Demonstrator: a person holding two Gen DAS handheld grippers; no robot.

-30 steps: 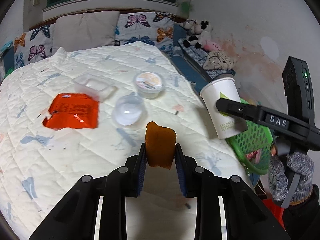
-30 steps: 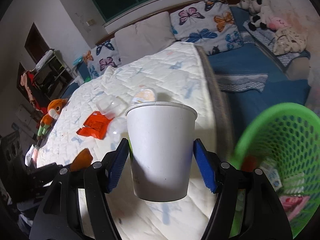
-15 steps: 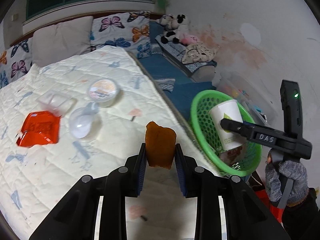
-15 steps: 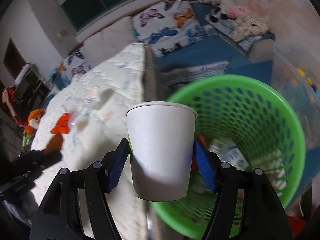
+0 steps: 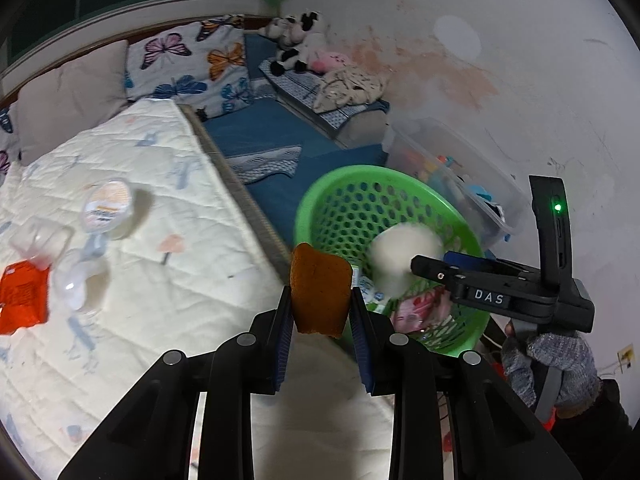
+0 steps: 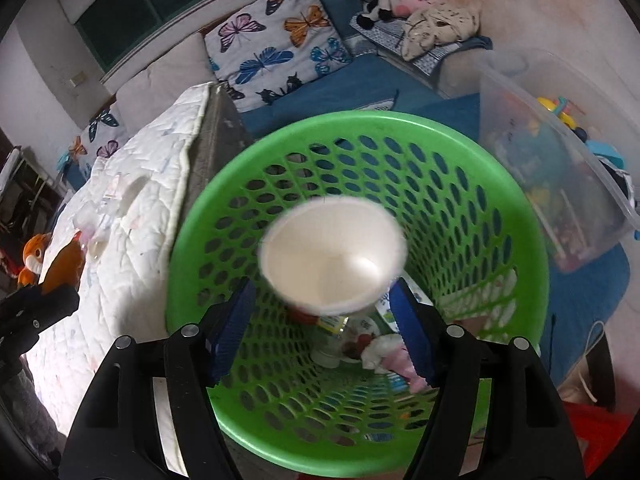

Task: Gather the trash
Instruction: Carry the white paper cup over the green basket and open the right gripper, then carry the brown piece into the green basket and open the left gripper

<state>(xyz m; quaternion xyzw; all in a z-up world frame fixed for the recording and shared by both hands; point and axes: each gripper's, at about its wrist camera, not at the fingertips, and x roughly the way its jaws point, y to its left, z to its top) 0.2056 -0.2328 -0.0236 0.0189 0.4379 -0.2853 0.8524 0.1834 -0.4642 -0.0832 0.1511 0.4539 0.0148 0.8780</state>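
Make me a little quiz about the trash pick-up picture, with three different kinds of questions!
1. True or false: the left gripper is empty.
2. What colour is the basket? A red, B green, C blue.
3. Fill in: the white paper cup is blurred over the ____, between the right gripper's apart pads, which have just been opening.

Key: 1 false, it pinches a brown scrap. 2 B. 3 basket.

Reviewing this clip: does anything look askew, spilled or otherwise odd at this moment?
Only the white paper cup: blurred and tilted over the green basket, apparently dropping. The right hand-held gripper has just been opening, and its pads no longer touch the cup. The left hand-held gripper clamps a brown scrap. Nothing looks spilled.
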